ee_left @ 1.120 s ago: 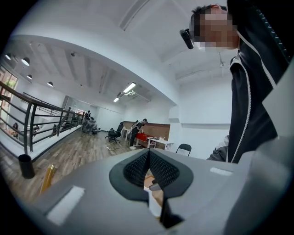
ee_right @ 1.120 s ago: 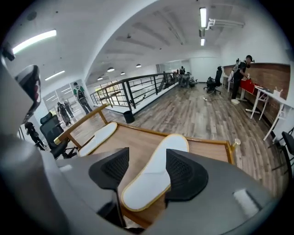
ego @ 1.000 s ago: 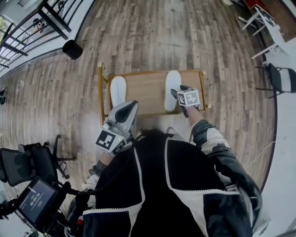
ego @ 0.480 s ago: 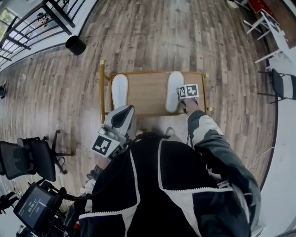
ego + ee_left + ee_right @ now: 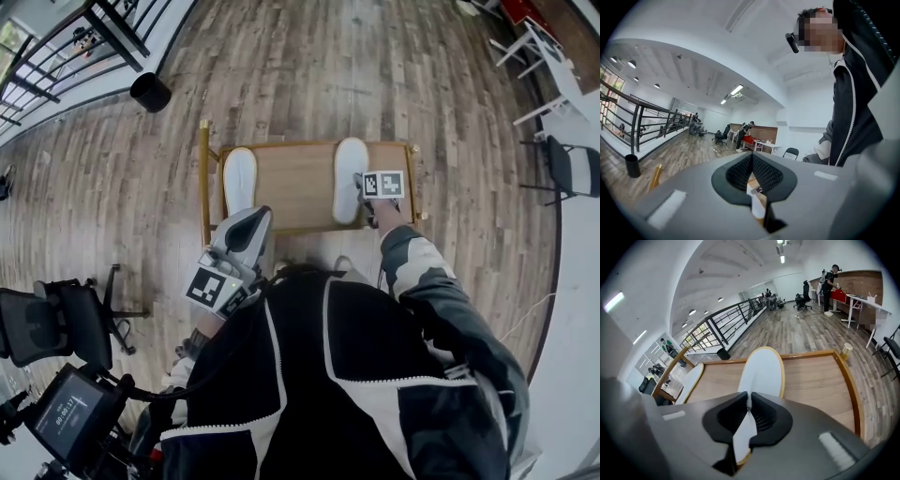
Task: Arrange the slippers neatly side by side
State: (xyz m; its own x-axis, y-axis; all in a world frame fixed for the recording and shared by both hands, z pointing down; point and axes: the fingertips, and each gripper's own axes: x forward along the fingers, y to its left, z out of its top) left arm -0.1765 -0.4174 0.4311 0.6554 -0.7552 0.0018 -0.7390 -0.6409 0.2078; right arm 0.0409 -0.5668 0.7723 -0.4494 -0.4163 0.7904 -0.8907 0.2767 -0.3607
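Right gripper (image 5: 749,401): the jaws have just been closing and now stand almost together. They pinch the thin near edge of the right-hand slipper (image 5: 761,369), a flat white oval slipper with a tan rim.
Left gripper (image 5: 752,157): jaws together, nothing held. It hangs level by the person's torso, off the 7 o'clock corner of the table.

Position: both slippers lie on a low pale-wood tabletop (image 5: 295,187) with brass-coloured rails, their long axes on 12 o'clock. The held slipper is at the 3 o'clock side. Its matching mate, the left-hand slipper (image 5: 239,178), is at 9 o'clock. They are well apart, with bare wood between them.

Step in hand (judgement): the grip is taken and the carry toward 9 o'clock comes next.
- The slipper looks thin and floppy, so a pinch at one end would let the far end droop.
- Lift low, or slide it flat over the smooth wood.
- Keep its axis on 12 o'clock so that it lands parallel, ends level, just beside its mate and not on it.
- Confirm the bite is deep before pulling, since the rim offers little to hold.

Textures: the slipper faces are matte and soft-looking. The wood is satin with fine grain, and the rails are glossy. I cannot tell which face of the slippers is up.
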